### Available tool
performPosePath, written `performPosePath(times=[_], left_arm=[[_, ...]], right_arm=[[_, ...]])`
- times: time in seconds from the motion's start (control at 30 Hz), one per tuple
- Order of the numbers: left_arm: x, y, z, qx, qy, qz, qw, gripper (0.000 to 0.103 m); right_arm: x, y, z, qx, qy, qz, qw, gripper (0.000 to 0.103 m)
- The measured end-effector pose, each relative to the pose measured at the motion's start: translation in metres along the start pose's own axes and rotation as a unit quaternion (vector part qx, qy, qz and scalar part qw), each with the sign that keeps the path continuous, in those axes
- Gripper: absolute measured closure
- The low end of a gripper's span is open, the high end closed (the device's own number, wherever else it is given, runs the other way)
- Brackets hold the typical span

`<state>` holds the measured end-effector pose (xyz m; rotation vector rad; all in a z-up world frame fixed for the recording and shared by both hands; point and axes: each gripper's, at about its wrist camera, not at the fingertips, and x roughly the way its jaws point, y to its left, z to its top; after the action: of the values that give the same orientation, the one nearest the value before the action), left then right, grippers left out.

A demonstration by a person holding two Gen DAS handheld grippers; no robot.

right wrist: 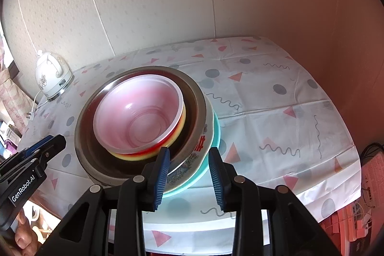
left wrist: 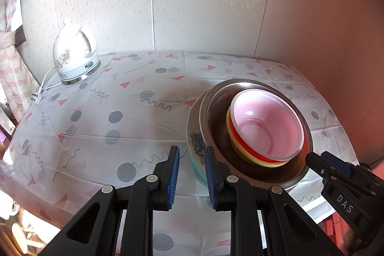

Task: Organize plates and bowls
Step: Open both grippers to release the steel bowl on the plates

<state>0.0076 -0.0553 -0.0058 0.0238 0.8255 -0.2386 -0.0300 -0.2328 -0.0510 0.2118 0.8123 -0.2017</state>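
A stack stands on the table: a teal plate [right wrist: 211, 152] at the bottom, a white floral plate [right wrist: 204, 138], a steel basin [right wrist: 199, 109], then yellow and red bowls with a translucent white bowl [right wrist: 139, 116] on top. The stack also shows in the left wrist view [left wrist: 266, 126]. My left gripper [left wrist: 192, 174] is open and empty, just left of the floral plate [left wrist: 195, 136]. My right gripper [right wrist: 189, 174] is open and empty, its jaws astride the near rim of the plates without gripping them.
A white electric kettle [left wrist: 74, 56] with its cord and plug [left wrist: 36, 96] stands at the table's far left corner. A patterned tablecloth [left wrist: 120, 116] covers the table. Walls close the back and right. Clutter lies on the floor at right [right wrist: 360, 220].
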Motion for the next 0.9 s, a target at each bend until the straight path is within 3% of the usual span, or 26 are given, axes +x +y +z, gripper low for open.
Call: performPosePath(times=[0.47,0.9], left_arm=[[-0.023,-0.002,0.001,0.012,-0.051,0.02,0.9984,0.081],[-0.018,-0.007,-0.002,0.019,-0.045,0.018,0.9987,0.079]], right_arm=[[-0.016,0.006,-0.004,-0.013,-0.035,-0.014,0.999,0.064],[-0.012,-0.003,-0.007,0.005,-0.028,-0.013,1.0,0.064]])
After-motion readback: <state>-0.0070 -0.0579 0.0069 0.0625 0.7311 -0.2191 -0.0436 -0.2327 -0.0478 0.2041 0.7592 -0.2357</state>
